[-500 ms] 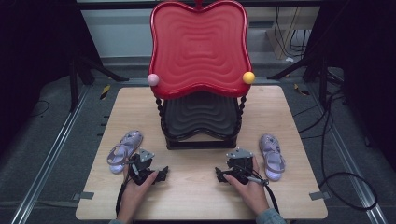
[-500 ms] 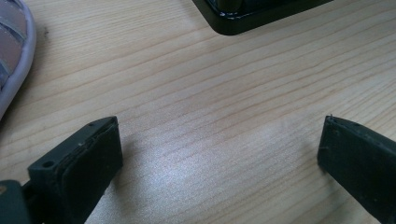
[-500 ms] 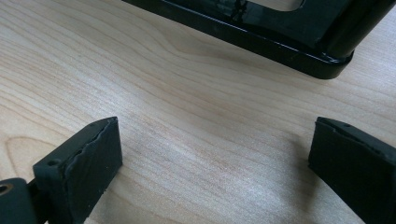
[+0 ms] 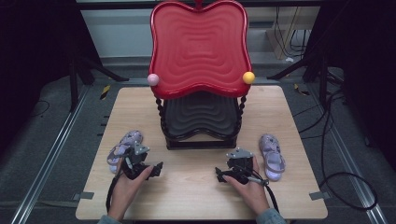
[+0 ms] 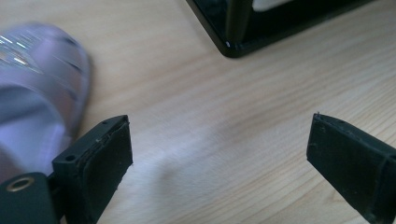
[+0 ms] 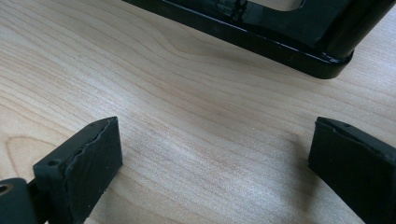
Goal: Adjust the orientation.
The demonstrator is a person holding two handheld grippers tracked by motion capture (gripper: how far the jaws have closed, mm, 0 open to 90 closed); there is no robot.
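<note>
A lilac sandal (image 4: pixel 122 148) lies at the table's left, and its pair (image 4: pixel 272 156) lies at the right. Between them stands a two-tier rack with a red top tray (image 4: pixel 198 46) and a black lower tray (image 4: pixel 201 116). A hand holds my left gripper (image 4: pixel 157 168) just right of the left sandal, open with nothing between its jaws. In the left gripper view the gripper (image 5: pixel 219 135) hangs over bare wood, with the blurred sandal (image 5: pixel 37 93) at the left. My right gripper (image 4: pixel 220 174) is open and empty beside the right sandal, and the right gripper view has it (image 6: pixel 217 135) facing the rack's black base (image 6: pixel 261 37).
The wooden table (image 4: pixel 196 196) has bare room in front of the rack. A pink ball (image 4: pixel 152 79) and a yellow ball (image 4: pixel 249 77) top the rack's front posts. Cables (image 4: pixel 345 182) lie on the floor at the right.
</note>
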